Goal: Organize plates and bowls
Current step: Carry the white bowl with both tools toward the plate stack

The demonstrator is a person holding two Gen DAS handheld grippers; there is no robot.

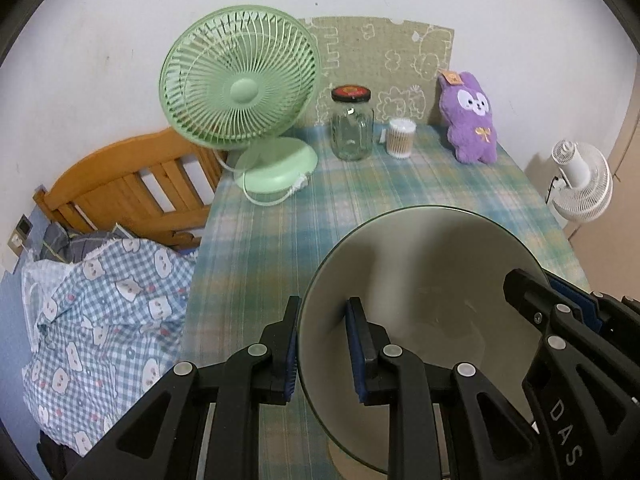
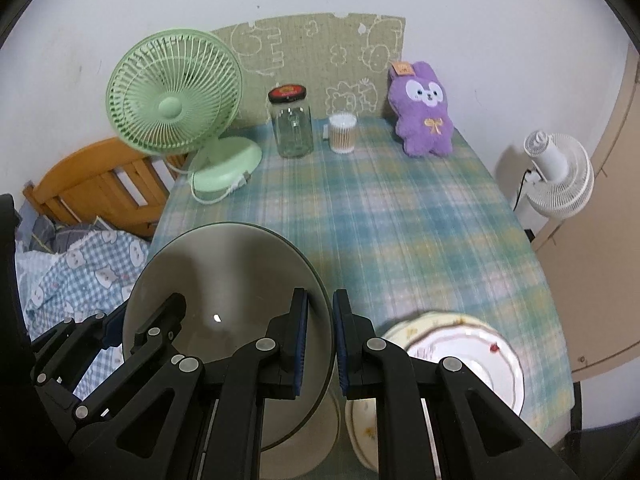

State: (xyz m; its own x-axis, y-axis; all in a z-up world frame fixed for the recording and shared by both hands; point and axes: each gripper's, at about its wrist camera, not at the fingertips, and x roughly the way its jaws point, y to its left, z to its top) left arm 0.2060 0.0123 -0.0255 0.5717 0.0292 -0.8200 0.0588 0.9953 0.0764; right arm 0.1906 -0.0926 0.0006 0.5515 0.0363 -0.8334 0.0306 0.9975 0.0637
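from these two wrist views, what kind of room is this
Most likely a bedroom used as a work spot: a wooden bed frame with checked bedding sits beside the cloth-covered table.

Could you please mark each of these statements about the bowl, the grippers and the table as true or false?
1. Both hand-held grippers grip the rim of one bowl, the left hand-held gripper and the right hand-held gripper on opposite sides. True.
2. The glass jar has no lid. False: it wears a dark lid with a red top.
3. The purple plush rabbit sits at the far end of the table, near the wall. True.
4. The green fan stands on the floor. False: its base rests on the table's checked cloth.
5. Plates lie on the table to the right of the bowl in the right wrist view. True.
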